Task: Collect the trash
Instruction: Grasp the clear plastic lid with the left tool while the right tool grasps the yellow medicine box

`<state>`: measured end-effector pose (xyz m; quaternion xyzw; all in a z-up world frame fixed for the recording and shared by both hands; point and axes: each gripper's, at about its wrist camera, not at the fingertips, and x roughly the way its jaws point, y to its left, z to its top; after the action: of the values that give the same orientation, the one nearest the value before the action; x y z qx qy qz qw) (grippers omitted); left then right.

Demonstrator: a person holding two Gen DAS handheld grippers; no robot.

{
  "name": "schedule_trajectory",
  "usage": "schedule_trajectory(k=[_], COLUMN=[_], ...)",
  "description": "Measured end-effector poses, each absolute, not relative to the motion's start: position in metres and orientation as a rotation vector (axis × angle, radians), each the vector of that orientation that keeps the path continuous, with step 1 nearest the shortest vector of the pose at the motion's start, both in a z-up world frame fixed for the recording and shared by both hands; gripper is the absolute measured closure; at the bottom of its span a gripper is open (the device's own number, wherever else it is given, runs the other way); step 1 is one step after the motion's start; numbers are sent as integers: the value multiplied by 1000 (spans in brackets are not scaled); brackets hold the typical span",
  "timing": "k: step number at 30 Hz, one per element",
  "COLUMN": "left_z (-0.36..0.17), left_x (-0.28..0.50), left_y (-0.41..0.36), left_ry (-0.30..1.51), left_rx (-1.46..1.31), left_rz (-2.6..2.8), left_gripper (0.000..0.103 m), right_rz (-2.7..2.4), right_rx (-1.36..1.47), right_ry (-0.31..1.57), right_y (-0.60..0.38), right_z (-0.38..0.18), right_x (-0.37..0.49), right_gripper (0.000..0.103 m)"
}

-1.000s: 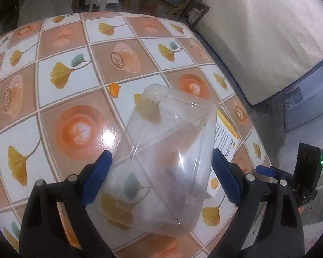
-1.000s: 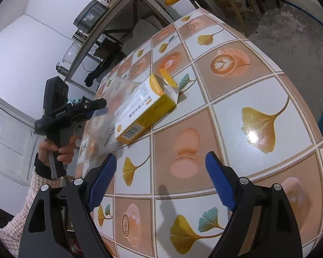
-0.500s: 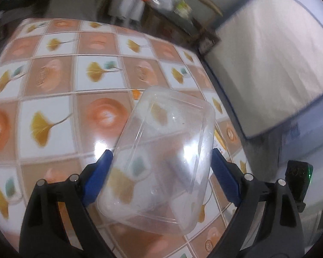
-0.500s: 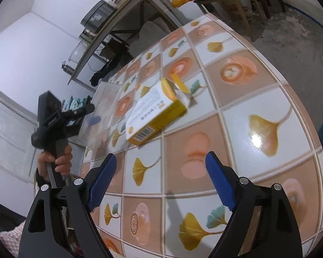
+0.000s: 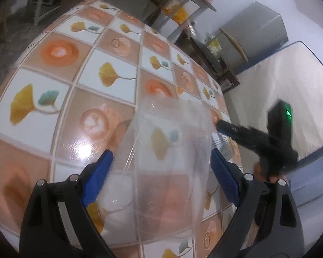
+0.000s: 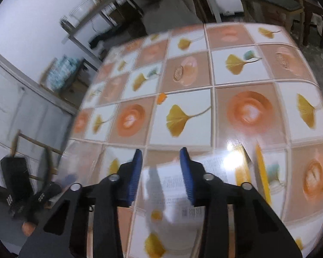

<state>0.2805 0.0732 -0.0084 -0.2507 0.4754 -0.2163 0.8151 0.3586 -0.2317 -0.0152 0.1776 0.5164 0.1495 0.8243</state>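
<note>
My left gripper (image 5: 160, 168) is shut on a clear plastic container (image 5: 168, 163) and holds it above the tiled table (image 5: 109, 75). My right gripper (image 6: 161, 169) has its jaws narrowed over a white and yellow carton (image 6: 206, 185) that lies on the table (image 6: 204, 107). The carton's left end sits between the blue pads (image 6: 186, 173); contact is blurred. The right gripper's body (image 5: 254, 137) shows at the right in the left wrist view. The left gripper's body (image 6: 17, 182) and the clear container (image 6: 79, 163) show at lower left in the right wrist view.
A small orange scrap (image 6: 161, 97) lies on the table beyond the carton, also in the left wrist view (image 5: 179, 90). A mattress (image 5: 286, 90) leans at the right. Shelves and dark furniture (image 5: 196, 32) stand behind the table. The table edge (image 6: 75, 118) drops off at left.
My right gripper has moved in over the carton and its jaws have narrowed. My left gripper has lifted and swung with the clear container still in it.
</note>
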Motion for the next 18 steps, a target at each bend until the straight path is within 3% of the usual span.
schedule_trajectory(k=[6,15,17,18], left_z=[-11,-13,-14,-14], left_x=[273,274,273,272], left_y=[75,71,72,73], left_ry=[1008,1011,1012,1012], left_rx=[-549,-526,-527,-528], left_rz=[-444,-458,-461,-462], left_gripper=[17,17,17,17], right_rz=[336,448,452,450], right_rx=[314,150,159,173], right_ry=[1202,1264,1250,1234], right_y=[-209,-209,-218,-224], right_z=[-33,-32,-28,-24], right_x=[374,291,270,261], right_gripper=[71,70,68,61])
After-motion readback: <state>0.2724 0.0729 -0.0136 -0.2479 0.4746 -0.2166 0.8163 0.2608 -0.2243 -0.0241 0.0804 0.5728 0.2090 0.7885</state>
